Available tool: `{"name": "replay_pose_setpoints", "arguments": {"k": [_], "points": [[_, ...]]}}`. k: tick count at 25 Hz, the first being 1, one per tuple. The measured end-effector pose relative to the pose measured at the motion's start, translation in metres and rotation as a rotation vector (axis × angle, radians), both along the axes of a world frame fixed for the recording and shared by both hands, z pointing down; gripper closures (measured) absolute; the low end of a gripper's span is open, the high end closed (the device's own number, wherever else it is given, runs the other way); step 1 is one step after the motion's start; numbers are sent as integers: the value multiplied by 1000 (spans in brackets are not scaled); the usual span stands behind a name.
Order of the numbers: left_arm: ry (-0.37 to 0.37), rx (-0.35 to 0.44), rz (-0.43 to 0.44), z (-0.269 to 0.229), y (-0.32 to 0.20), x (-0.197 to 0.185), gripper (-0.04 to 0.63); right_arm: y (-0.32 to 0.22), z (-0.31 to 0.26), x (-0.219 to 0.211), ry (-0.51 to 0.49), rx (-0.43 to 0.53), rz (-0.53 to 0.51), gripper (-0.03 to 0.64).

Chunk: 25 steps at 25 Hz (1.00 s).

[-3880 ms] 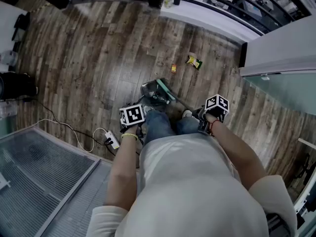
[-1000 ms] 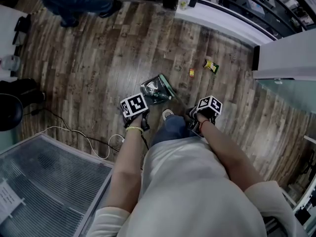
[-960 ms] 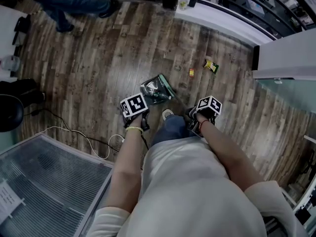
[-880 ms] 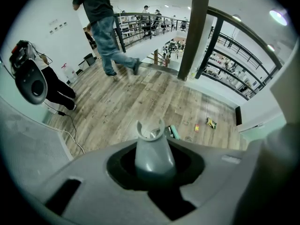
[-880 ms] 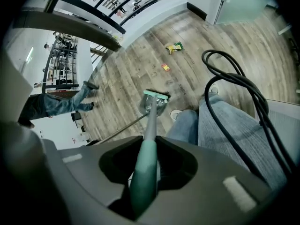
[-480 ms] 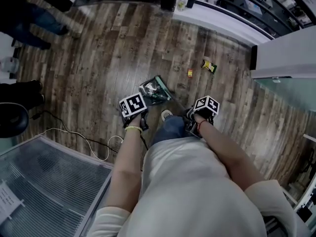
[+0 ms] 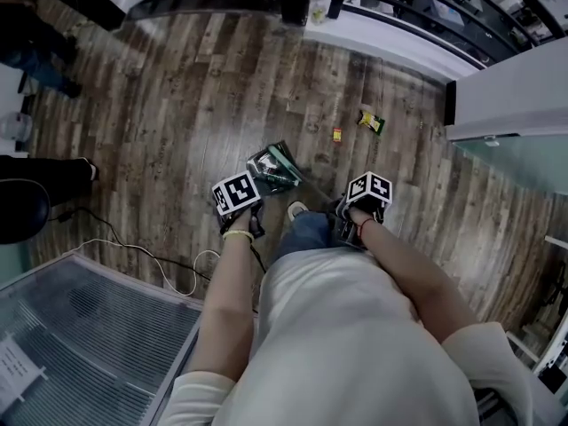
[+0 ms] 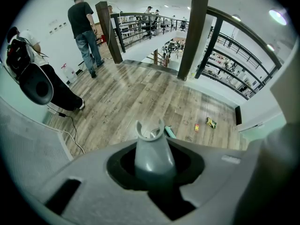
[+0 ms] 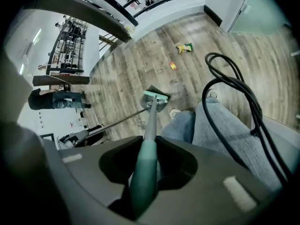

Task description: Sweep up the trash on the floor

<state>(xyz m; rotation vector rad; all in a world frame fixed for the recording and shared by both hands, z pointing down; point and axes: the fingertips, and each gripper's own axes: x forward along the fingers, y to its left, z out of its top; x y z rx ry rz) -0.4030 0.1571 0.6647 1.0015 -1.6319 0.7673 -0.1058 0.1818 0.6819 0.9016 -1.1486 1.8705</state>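
Note:
My left gripper [image 7: 240, 204] is shut on the grey dustpan handle [image 8: 150, 149]. The dustpan [image 7: 273, 168] rests on the wood floor just ahead of the person's feet, with debris inside. In the right gripper view, my right gripper [image 9: 145, 170] is shut on the green broom handle [image 9: 149, 125], whose teal broom head [image 9: 156, 95] lies over the dustpan. A yellow-green wrapper [image 7: 371, 122] and a small red-yellow scrap [image 7: 336, 134] lie on the floor beyond the dustpan, apart from the broom. The same wrapper [image 9: 184, 48] and scrap [image 9: 172, 66] show in the right gripper view.
A white cable [image 7: 146, 254] snakes over the floor at left, beside a glass-topped panel [image 7: 80, 344]. A black railing [image 7: 417, 11] and a white step run along the top. A white wall [image 7: 510, 96] stands at right. People [image 8: 86, 32] stand far left. A black cable [image 9: 234, 90] loops over the person's jeans.
Both grippers keep their hold on the handles with the dustpan and broom almost still. A person at the upper left has walked out toward the left edge.

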Motion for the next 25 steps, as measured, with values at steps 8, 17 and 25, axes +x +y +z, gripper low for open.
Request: {"name": "replay_pose_setpoints", "arguments": {"k": [8, 17, 25], "points": [[-2, -2, -3, -1, -1, 1, 511, -14, -11, 11, 11, 36, -35, 522], [-20, 8, -3, -7, -4, -5, 511, -42, -23, 28, -11, 50, -19, 522], [0, 9, 9, -9, -2, 10, 511, -72, -26, 58, -18, 52, 15, 522]]}}
